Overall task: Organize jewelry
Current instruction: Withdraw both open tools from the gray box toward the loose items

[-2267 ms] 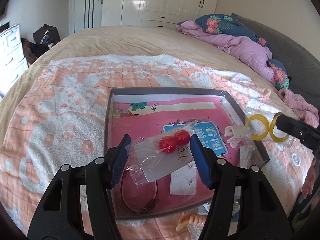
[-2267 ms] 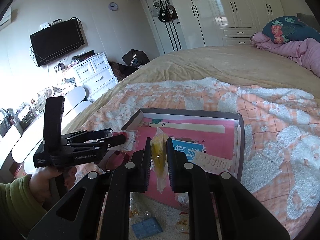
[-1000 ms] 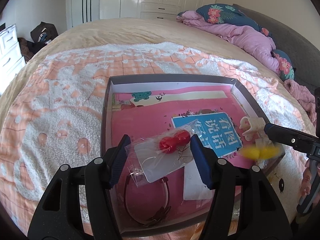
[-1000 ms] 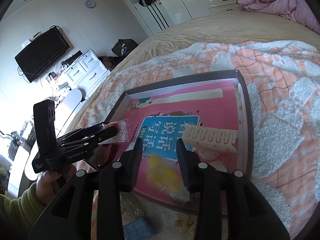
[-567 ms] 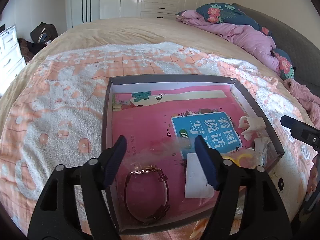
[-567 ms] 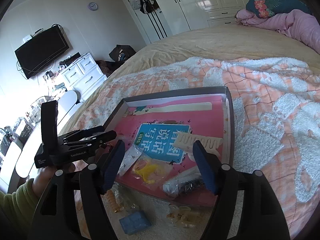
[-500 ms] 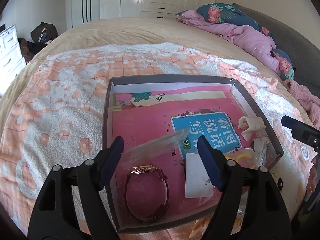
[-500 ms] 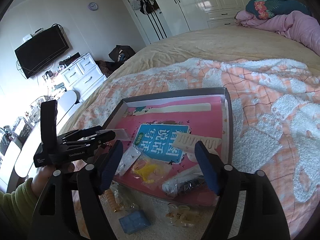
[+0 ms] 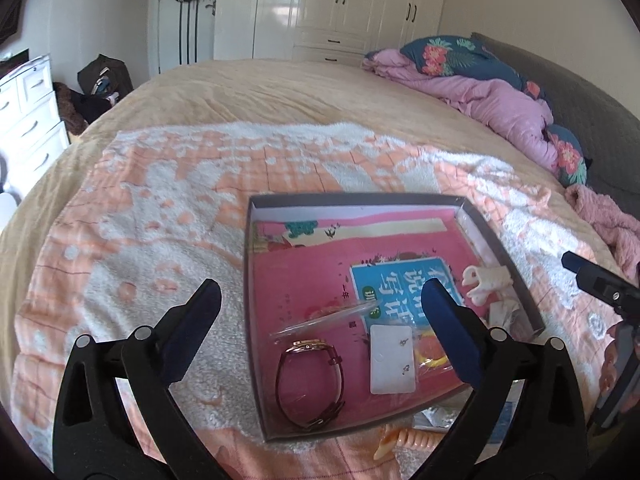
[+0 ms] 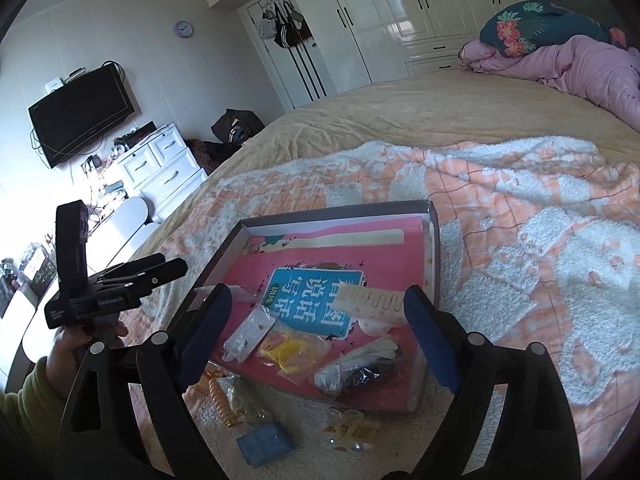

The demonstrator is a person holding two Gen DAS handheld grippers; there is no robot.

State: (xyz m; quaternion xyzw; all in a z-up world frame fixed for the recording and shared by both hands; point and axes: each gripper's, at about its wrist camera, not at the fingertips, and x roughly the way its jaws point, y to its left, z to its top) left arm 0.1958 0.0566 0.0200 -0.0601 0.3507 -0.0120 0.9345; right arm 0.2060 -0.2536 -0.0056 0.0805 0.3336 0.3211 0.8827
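Hovering over tray (image 9: 256, 320) on bed: left gripper (image 9: 320, 320) & right gripper (image 10: 316, 328), both jaws wide apart, empty; watch (image 9: 310, 384) near-left inside.

the tray (image 9: 256, 360) has low walls and is open from above. its far half is bare, flat pink floor. the near half is crowded: a watch (image 9: 310, 384) near-left, a white card (image 9: 391, 360) beside it, yellow rings (image 10: 286, 350), a comb (image 10: 370, 300) and a dark bagged piece (image 10: 360, 372) to the right. the blanket (image 9: 140, 240) left of the tray lies clear. clips (image 10: 352, 428) and a blue box (image 10: 264, 442) clutter the blanket along the near wall.
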